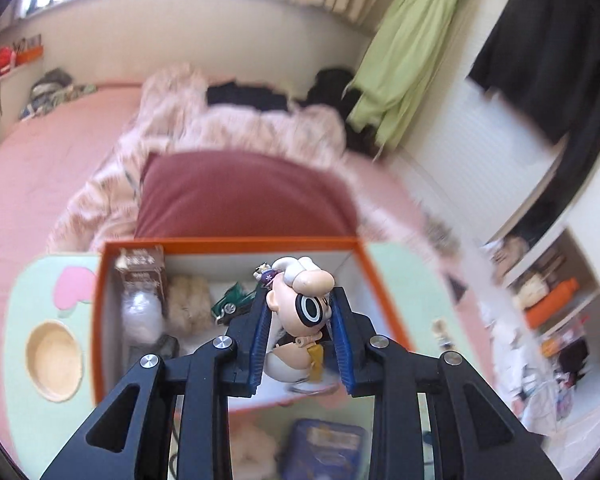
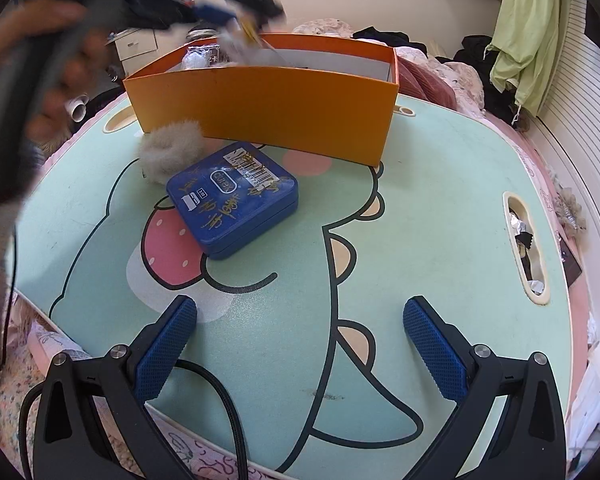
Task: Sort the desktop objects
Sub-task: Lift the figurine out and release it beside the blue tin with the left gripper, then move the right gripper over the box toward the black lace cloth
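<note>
Left wrist view: the left gripper (image 1: 300, 312) fills the lower centre of the frame, its blue-padded jaws closed partway around a cartoon figurine (image 1: 302, 312) with a large round head and one big ringed eye. The figurine hangs above the open top of an orange box (image 1: 228, 243), slightly right of centre in the frame.

To finish this step well, the figurine probably needs lowering into the free space at the right of the box before the jaws part, so it neither drops from height nor knocks its neighbours. The background is blurred, which suggests motion; slowing first would likely help.

Inside the box, from the left of the frame: a brown carton (image 1: 142, 266) stands upright against the left wall, a white fluffy object (image 1: 142, 314) lies below it, a beige fuzzy item (image 1: 190, 298) sits beside that, and a green toy car (image 1: 232, 302) lies just left of the gripper. A shallow round recess (image 1: 54, 356) in the mint-green table (image 1: 28, 292) shows at lower left; it appears empty.

Right wrist view: the right gripper (image 2: 300, 334) spans the bottom of the frame with jaws wide apart, holding nothing, above the table. At centre left, a blue tin (image 2: 232, 200) with gold writing lies flat on the table, near the front wall of the box. A grey fluffy pompom (image 2: 172, 152) touches the tin's upper-left edge. Both appear still unsorted.
</note>
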### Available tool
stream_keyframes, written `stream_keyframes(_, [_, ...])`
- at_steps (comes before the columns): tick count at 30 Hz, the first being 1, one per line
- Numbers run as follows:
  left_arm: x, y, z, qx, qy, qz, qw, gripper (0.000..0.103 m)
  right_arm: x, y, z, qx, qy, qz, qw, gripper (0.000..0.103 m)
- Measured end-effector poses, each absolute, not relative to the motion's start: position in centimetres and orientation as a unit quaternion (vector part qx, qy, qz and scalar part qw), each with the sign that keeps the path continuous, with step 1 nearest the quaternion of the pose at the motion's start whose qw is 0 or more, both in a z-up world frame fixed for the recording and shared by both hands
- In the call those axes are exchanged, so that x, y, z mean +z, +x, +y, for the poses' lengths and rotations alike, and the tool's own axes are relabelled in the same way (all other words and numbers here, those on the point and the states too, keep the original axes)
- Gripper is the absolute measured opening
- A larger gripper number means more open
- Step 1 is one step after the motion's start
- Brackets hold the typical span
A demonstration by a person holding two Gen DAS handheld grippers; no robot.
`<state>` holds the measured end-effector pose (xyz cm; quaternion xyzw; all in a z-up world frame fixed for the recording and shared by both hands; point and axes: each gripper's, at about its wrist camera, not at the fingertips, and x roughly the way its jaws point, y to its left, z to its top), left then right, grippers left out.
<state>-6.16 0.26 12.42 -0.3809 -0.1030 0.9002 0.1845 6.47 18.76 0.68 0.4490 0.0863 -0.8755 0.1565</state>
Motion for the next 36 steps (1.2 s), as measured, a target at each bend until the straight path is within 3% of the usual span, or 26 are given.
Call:
stream_keyframes(5, [13.0, -2.0, -0.4, 0.897, -0.378, -0.104, 0.206, 0.028, 0.7, 6.4, 18.8, -0.876, 0.449, 0.086, 0.156, 0.103])
stream_keyframes(16, [4.4, -0.4, 0.2, 0.870, -0.442, -0.100, 0.194, 0.029, 0.6, 6.4, 18.7, -0.876, 0.449, 0.086, 0.156, 0.103])
stream_keyframes(17, [4.5, -0.4, 0.0, 0.873, -0.437, -0.102, 0.191, 0.036, 0.6, 6.4, 18.7, -0.876, 0.449, 0.086, 0.156, 0.103])
stream_keyframes(18, [4.8, -0.2, -0.2, 0.876, -0.431, -0.107, 0.187, 0.052, 0.6, 6.4, 18.7, -0.876, 0.449, 0.086, 0.156, 0.103])
stream_keyframes(20, [5.7, 0.7, -1.0, 0.886, -0.404, -0.125, 0.189, 0.067, 0.6, 6.4, 18.7, -0.876, 0.449, 0.086, 0.156, 0.103])
stream_keyframes(24, [6.8, 2.9, -2.3, 0.899, -0.371, -0.136, 0.189, 0.083, 0.6, 6.4, 18.7, -0.876, 0.449, 0.086, 0.156, 0.103])
stream_keyframes(29, [5.1, 5.8, -4.1, 0.907, -0.383, -0.115, 0.130, 0.095, 0.6, 6.4, 18.7, -0.876, 0.448, 0.086, 0.155, 0.103])
stream_keyframes(36, [2.3, 5.7, -3.2, 0.889, -0.437, -0.074, 0.116, 0.095, 0.6, 6.4, 18.8, -0.877, 0.448, 0.085, 0.154, 0.103])
